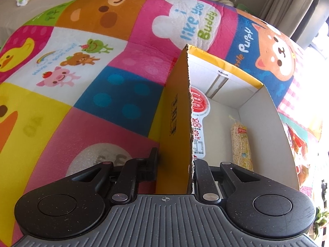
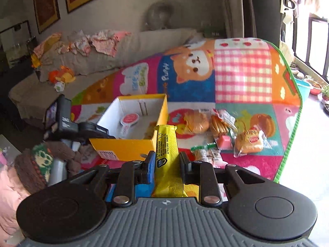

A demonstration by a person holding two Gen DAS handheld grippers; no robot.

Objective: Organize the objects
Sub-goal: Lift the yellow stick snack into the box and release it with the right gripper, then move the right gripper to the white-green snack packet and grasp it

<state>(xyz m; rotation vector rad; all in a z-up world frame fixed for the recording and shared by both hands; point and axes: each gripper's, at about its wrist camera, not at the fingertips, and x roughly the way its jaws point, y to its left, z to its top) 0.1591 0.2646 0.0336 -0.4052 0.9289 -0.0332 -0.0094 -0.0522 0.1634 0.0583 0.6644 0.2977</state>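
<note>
Play mat (image 1: 131, 61): patchwork of pink, yellow, blue, orange and white squares with cartoon animals; pink-and-white gingham square (image 2: 242, 74) at the far right; green edging.
Cardboard box (image 2: 127, 148): yellow outside, white inside (a red-and-white packet (image 2: 128, 120) lies within).
Snack bar (image 2: 166, 154): yellow wrapper, black print.
Right gripper (image 2: 166, 164): black fingers, one blue pad (image 2: 149, 171), grey ribbed body.
Left gripper (image 1: 174, 164): black, grey ribbed body.
Sofa (image 2: 86, 65): beige, strewn with pink patterned cloths.
Plush toy (image 2: 61, 76): orange and yellow.

Yellow snack bar (image 2: 166, 144) upright beside open yellow box (image 2: 131, 146).
</note>
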